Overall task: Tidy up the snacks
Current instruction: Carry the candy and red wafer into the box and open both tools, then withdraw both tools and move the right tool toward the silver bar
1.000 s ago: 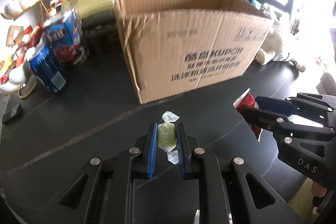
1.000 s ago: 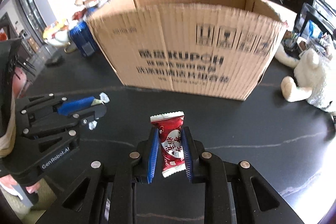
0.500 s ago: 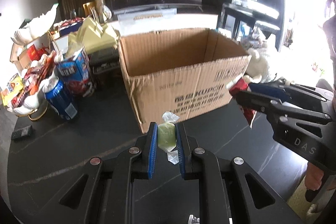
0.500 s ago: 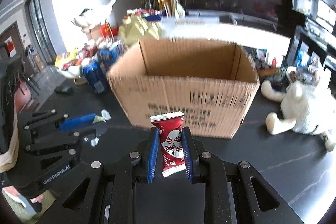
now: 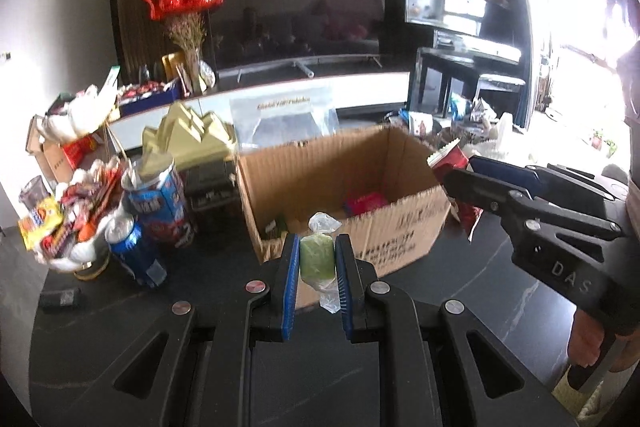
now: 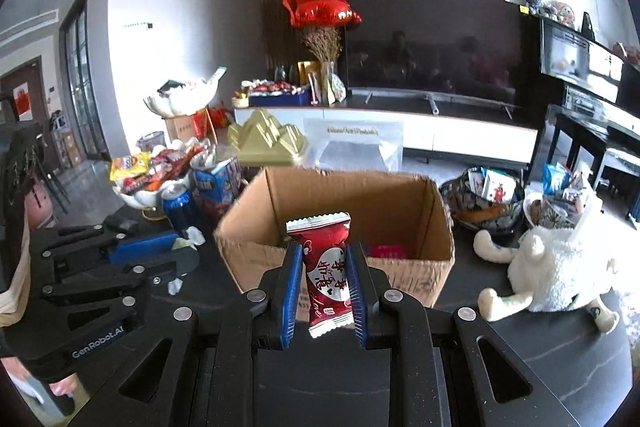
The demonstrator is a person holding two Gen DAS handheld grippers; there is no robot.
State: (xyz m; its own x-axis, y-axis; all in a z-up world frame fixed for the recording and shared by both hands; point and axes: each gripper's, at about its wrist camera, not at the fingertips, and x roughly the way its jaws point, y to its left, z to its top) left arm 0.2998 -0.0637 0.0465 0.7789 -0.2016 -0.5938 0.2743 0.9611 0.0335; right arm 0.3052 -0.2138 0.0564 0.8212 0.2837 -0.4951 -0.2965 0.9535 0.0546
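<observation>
Gripping a green candy [image 5: 317, 259] in clear wrap, my left hand-held gripper [image 5: 317, 267] has its blue pads pressed against both sides of it, above the dark bench [image 5: 100, 327]. My right hand-held gripper [image 6: 323, 279] is clamped the same way on a red snack packet [image 6: 325, 267] with white lettering, held upright with its crimped top edge above the pads. Each tool shows in the other's view, side by side and apart. Just beyond both sits the open cardboard box [image 6: 400, 195], and I can see down into it: something red or pink [image 5: 366, 203] lies on its floor. Left of the box stand a blue can [image 5: 134, 251] and a blue snack carton [image 5: 160, 203], beside a white bowl heaped with packets [image 5: 72, 219]. To the right, a white plush toy [image 6: 556, 267] lies on the bench. Far back, red heart balloons [image 6: 320, 7] hang by a television [image 6: 432, 43].
</observation>
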